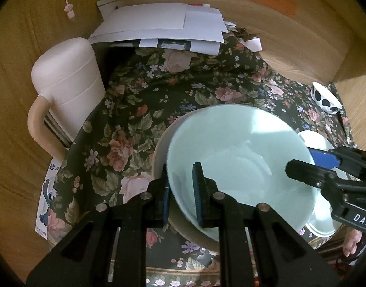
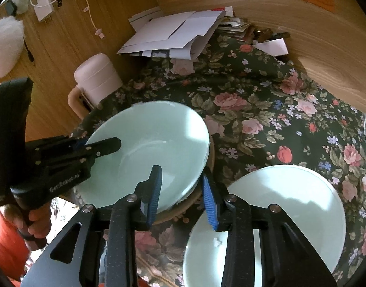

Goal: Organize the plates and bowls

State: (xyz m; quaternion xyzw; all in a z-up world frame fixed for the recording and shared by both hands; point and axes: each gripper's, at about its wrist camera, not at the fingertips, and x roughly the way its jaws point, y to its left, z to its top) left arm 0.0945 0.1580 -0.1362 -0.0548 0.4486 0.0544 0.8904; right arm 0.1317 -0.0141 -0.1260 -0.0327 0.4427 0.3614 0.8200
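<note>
Gripping the pale green bowl (image 1: pixel 240 165) by its near rim, the left gripper (image 1: pixel 181 193) is clamped tight.
Right gripper (image 2: pixel 183 196) straddles the opposite rim, pads slightly apart, beside a plate (image 2: pixel 290 205).

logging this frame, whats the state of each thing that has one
green bowl: empty, tilted, sitting in a tan bowl
left claw: shut on the green bowl's rim
right claw: open, astride the green bowl's rim
green plate: flat on the cloth, empty
pink jug: upright, lid on
spotted cup: upright
</note>
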